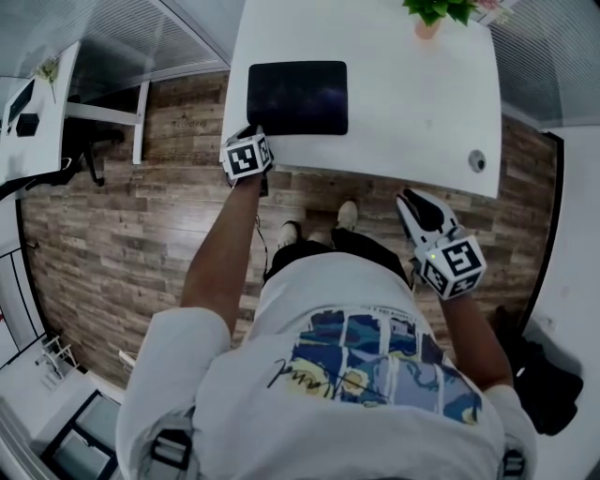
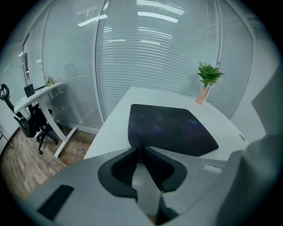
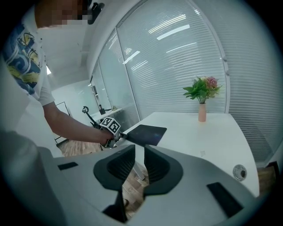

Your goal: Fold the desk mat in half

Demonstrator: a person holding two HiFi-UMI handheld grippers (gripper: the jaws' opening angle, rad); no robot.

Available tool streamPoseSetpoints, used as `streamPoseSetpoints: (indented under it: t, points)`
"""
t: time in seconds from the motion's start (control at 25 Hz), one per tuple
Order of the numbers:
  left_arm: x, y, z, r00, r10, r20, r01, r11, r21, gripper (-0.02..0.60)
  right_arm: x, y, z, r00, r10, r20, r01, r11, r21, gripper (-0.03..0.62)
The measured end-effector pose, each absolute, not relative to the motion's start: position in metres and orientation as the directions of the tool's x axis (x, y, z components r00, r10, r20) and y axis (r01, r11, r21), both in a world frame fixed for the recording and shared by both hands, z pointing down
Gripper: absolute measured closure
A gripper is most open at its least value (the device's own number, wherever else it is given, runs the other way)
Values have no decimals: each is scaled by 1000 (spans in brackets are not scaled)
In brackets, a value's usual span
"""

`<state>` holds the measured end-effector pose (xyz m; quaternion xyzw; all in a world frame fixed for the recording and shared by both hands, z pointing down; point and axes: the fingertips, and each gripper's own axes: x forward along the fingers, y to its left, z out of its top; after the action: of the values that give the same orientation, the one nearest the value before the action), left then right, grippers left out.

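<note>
Left gripper (image 2: 140, 152) is clamped on the near-left corner of the desk mat (image 1: 297, 97), which sits by the white table's (image 1: 403, 112) left edge with loads of bare top to its right, while the right gripper (image 3: 143, 154) hangs off the near edge, jaws barely parted and empty.

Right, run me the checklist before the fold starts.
1. Left gripper clamped on the desk mat's near corner: ok.
2. Right gripper on the mat: not ok; jaws slightly apart, empty, off the table.
3. Mat not yet folded: ok.
4. Fold path free of the plant: ok; it stands at the far edge, apart from the mat.
5. Grip firm enough: cannot tell.
</note>
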<state>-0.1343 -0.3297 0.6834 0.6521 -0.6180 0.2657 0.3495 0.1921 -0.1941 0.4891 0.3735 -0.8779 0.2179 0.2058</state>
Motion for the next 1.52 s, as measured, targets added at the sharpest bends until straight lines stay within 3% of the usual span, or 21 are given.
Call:
streamPoseSetpoints:
  t: [0.64,1.0,1.52]
  points:
    - [-111,-336,642,20,-717,697,-999,-36,-9,552,229,-197,488,-634,-587,504,-756,609,-242,537]
    - [-62,-342,604,85,-771,631,-990,-139,-37,554,240,-200,486,-649,-593,475,-747,615,-252,543]
    - [19,-346,597,187,-755,628,-956,-287,-61,554,274,-199,487,-635,-625,454,-766,587,-263,548]
